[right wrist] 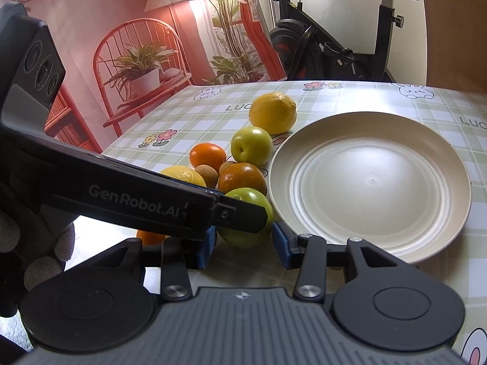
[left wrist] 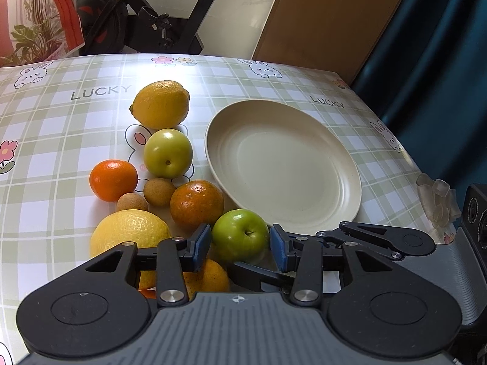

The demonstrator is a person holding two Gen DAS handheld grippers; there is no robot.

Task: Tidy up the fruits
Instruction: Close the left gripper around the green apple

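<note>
Partly spread left gripper point(left wrist: 240, 245), blue pads point(left wrist: 201, 243) flanking a green apple point(left wrist: 240, 234) on either side, right at its skin; cannot tell whether pressing or merely beside it. Apple down on the checked tablecloth point(left wrist: 61, 140), just beside the near rim of the bare cream plate point(left wrist: 283, 164). Close behind the apple: a dark orange point(left wrist: 196, 202), two small brown fruits point(left wrist: 159, 191), a mandarin point(left wrist: 113, 179), a pale green round fruit point(left wrist: 168, 153) and a lemon point(left wrist: 161, 103) farthest back. To the left, a big yellow citrus point(left wrist: 131, 231). Right gripper point(right wrist: 243, 246) parted narrowly, gripping nothing, tips just short of the same apple, with the left finger crossing in front.
</note>
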